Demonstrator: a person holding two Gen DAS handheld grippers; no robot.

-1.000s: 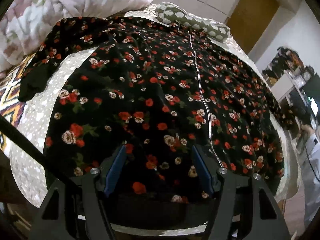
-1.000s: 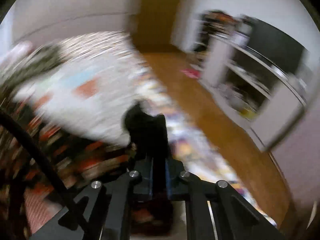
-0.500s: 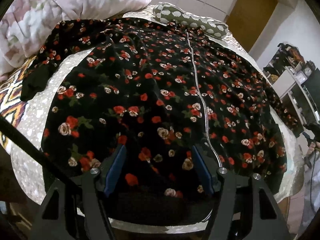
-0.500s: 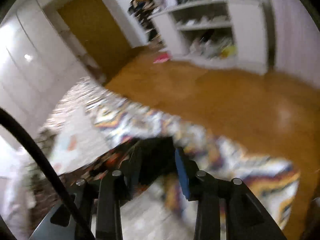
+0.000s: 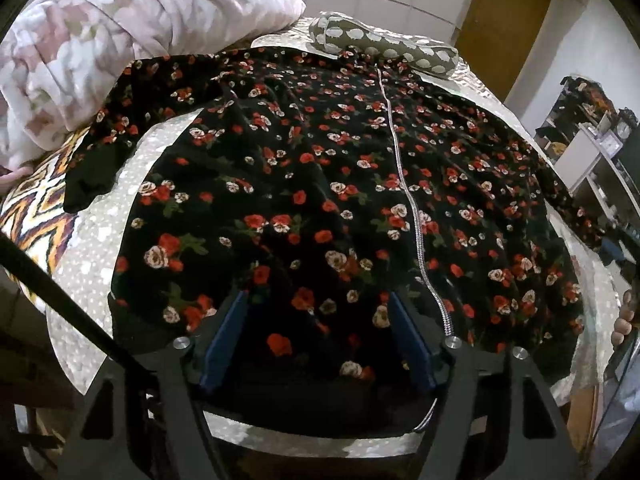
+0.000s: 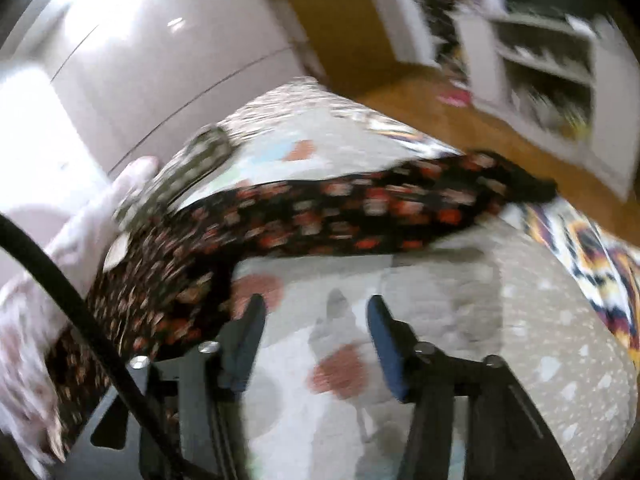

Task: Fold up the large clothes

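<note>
Garment: black floral dress (image 5: 312, 184) lies spread flat on the bed (image 5: 100, 240), white zipper (image 5: 404, 184) running up its middle, hem at the near edge, neckline at the far end.
Sleeve, left view: one sleeve (image 5: 116, 136) stretches out to the left across the spotted bedcover, its dark cuff near the zigzag blanket (image 5: 36, 208).
Sleeve, right view: the other sleeve (image 6: 360, 216) lies straight out across the bedcover toward the bed's far edge; this view is blurred.
Left claw: left claw (image 5: 316, 344) stands wide over the hem, jaws opening; dress fabric sits between the blue pads but whether they press on it cannot be told.
Right claw: right claw (image 6: 316, 336) has jaws opening, with only bare bedcover between them; the sleeve is apart from it.
Bedding: pink quilt (image 5: 120, 40) is bunched at the far left; a spotted pillow (image 5: 384, 46) lies just past the neckline.
Containers: white shelf unit (image 6: 560, 60) by the wall holds blurred items that cannot be made out.
</note>
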